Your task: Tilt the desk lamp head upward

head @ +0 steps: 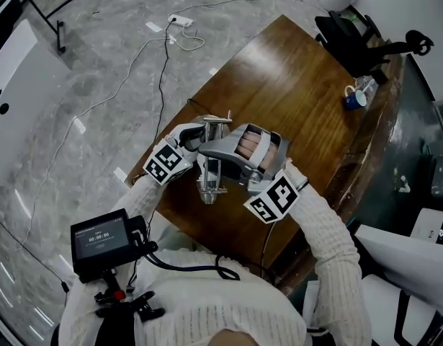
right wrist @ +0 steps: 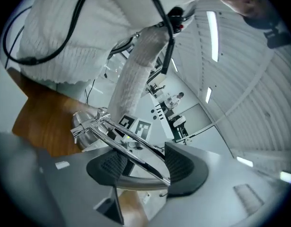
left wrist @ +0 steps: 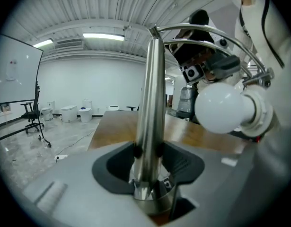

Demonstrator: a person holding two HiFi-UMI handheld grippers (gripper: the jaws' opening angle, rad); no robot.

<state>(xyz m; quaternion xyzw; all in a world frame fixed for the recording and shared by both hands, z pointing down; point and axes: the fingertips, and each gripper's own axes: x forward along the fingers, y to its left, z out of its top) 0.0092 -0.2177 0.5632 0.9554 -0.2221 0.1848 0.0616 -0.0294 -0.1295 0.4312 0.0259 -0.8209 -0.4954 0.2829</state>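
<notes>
- The desk carries the desk lamp, which stands between the two grippers.
- The right gripper grasps the lamp head: its wire bars cross slantwise between the fingers (both pads seem to touch them).
- The left gripper is clamped on the post, which rises straight between its fingers. The bulb hangs to the right of them.
- In my judgement the hold is taken and the tilt is not yet done. Next, the right fingers should swing the head upward while the left fingers hold the post fixed.
</notes>
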